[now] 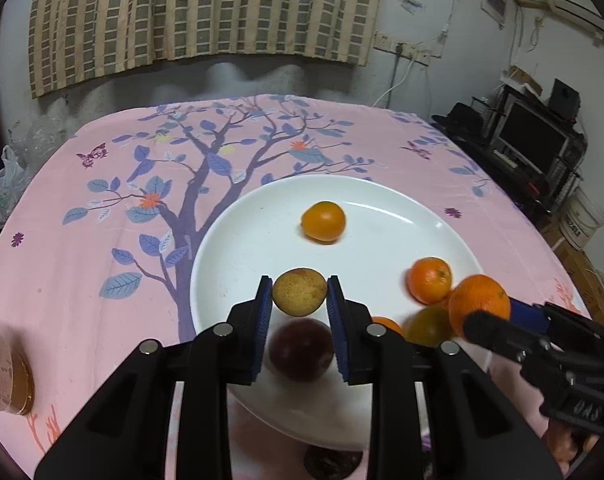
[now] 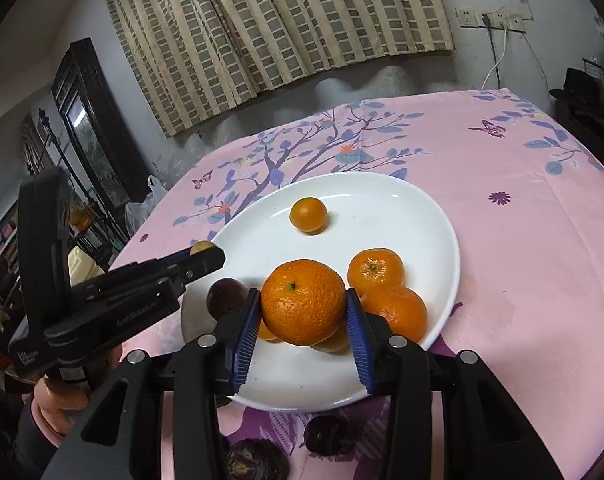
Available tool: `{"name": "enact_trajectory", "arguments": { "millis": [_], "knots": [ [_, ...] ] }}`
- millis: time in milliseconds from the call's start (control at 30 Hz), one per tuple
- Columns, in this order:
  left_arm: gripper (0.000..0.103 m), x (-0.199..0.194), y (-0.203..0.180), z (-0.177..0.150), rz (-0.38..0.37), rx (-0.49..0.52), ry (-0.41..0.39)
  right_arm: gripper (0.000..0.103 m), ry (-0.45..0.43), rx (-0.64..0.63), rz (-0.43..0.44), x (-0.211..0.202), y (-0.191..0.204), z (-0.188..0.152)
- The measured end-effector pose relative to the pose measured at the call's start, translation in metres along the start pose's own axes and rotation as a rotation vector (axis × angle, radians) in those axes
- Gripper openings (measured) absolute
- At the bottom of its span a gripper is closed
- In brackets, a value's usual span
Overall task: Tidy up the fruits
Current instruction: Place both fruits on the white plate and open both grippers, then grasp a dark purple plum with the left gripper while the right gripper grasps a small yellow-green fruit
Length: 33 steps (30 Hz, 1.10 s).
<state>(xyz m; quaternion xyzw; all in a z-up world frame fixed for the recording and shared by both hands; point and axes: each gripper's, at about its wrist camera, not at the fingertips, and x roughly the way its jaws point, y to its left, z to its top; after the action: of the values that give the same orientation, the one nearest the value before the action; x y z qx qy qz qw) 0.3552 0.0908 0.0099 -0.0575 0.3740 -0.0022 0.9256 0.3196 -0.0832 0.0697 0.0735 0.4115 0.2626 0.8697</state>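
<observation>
the mandarin (image 2: 303,301) sits clenched in the right gripper (image 2: 303,312) above the white plate (image 2: 441,240) at 6 o'clock, while the left gripper (image 1: 300,300) grasps a yellowish fruit (image 1: 299,291) over the plate's 9 o'clock side.

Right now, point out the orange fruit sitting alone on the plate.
The small orange at the far side of the white plate; it touches nothing, while the other oranges cluster near the right gripper.

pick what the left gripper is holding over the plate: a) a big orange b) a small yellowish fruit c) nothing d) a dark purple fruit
b: the left gripper is shut on a small yellowish fruit above the white plate; the big orange sits in the right gripper.
</observation>
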Motion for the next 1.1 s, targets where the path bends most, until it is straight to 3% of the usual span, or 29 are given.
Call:
{"name": "enact_trajectory", "arguments": {
  "millis": [33,67,200,300,500,767,967,1100],
  "knots": [
    [0.067,0.000,0.000,0.000,0.022,-0.005,-0.003,0.054,0.008,0.001,0.011,-0.001,0.000,-0.001],
    [0.085,-0.005,0.001,-0.002,0.047,-0.009,-0.026,0.059,0.000,0.002,0.018,-0.005,0.000,-0.001],
    [0.096,-0.033,0.000,-0.009,0.058,0.017,-0.095,0.068,-0.084,-0.028,0.025,-0.038,0.002,-0.004],
    [0.098,-0.048,-0.002,-0.015,0.053,0.007,-0.103,0.069,-0.095,-0.027,0.024,-0.054,-0.004,-0.013],
    [0.098,-0.065,-0.002,-0.042,0.015,0.010,-0.028,0.069,-0.043,0.008,0.033,-0.071,-0.015,-0.044],
    [0.098,-0.106,0.014,-0.096,0.032,0.040,-0.036,0.069,-0.083,-0.114,-0.011,-0.127,0.012,-0.111],
    [0.098,-0.117,0.032,-0.109,-0.036,-0.051,-0.008,0.063,0.040,-0.219,-0.095,-0.132,0.040,-0.147],
    [0.098,-0.119,0.026,-0.115,-0.023,-0.010,-0.009,0.051,0.120,-0.164,-0.111,-0.116,0.035,-0.155]
  ]
}}
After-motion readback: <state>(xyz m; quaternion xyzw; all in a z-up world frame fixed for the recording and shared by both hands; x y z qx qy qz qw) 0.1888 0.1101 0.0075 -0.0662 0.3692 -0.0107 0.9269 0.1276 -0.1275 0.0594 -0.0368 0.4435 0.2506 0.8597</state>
